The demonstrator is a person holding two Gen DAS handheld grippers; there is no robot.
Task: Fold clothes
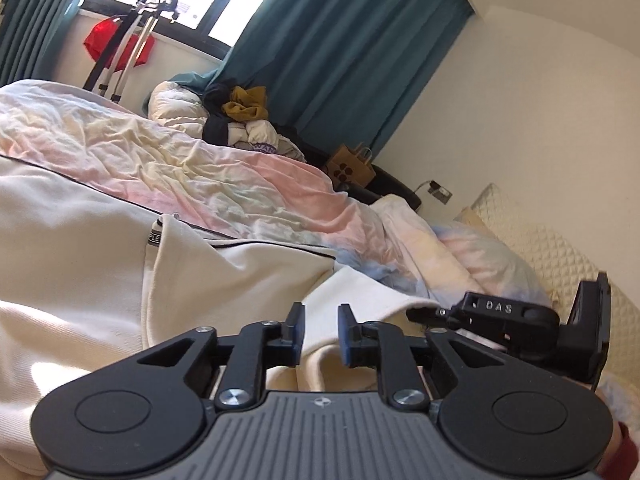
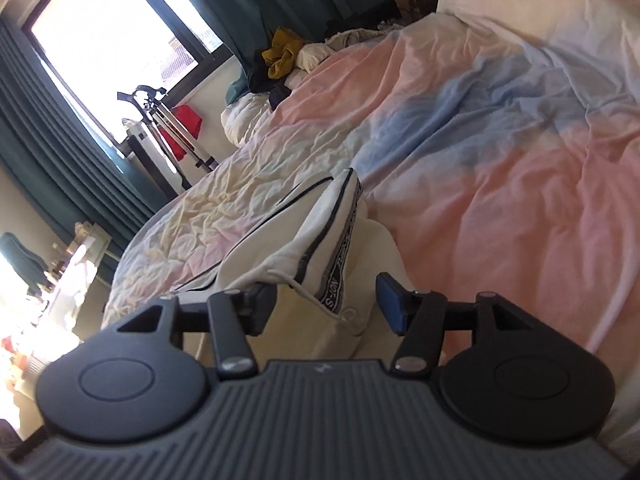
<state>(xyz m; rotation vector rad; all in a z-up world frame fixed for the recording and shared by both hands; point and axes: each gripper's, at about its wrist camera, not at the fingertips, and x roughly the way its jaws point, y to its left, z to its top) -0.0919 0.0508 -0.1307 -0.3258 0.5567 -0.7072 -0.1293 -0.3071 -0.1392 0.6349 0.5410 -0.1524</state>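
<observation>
Left claw (image 1: 319,333) hangs released, its 2 pads parted over a cream hem of the white garment (image 1: 80,240), not gripping it. Right claw (image 2: 326,307) is spread wide, its pads either side of the garment's (image 2: 320,232) lettered band and drawstring, gripping nothing. The garment, trimmed with dark piping, lies crumpled on the bed's pastel duvet (image 2: 500,140). Beyond it a clothes pile (image 1: 240,110) sits at the bed's far edge, before teal curtains (image 1: 340,48) and a bright window (image 2: 112,32).
</observation>
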